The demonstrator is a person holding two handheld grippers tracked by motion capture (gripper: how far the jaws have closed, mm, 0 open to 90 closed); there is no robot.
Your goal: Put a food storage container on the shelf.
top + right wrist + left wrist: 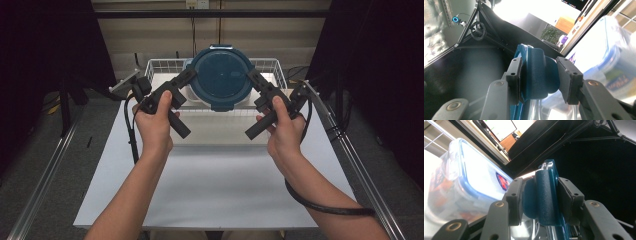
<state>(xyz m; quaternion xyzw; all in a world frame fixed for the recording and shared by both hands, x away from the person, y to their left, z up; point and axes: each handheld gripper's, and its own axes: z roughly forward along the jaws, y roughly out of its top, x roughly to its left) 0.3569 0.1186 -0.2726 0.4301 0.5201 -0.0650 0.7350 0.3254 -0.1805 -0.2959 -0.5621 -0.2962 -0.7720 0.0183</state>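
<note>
Container, round with a dark blue lid, hangs between my two grippers, above the wire basket at the table's far edge. Left gripper clamps the lid's left latch tab; right gripper clamps the opposite tab. Both sets of jaws are closed on these tabs, pads pressing from either side. The grip line runs straight across the lid, one hand at each end, so neither is nearer. Both hands angle inward and forward, handles slanting down toward me. I judge level carriage depends on moving both hands together.
</note>
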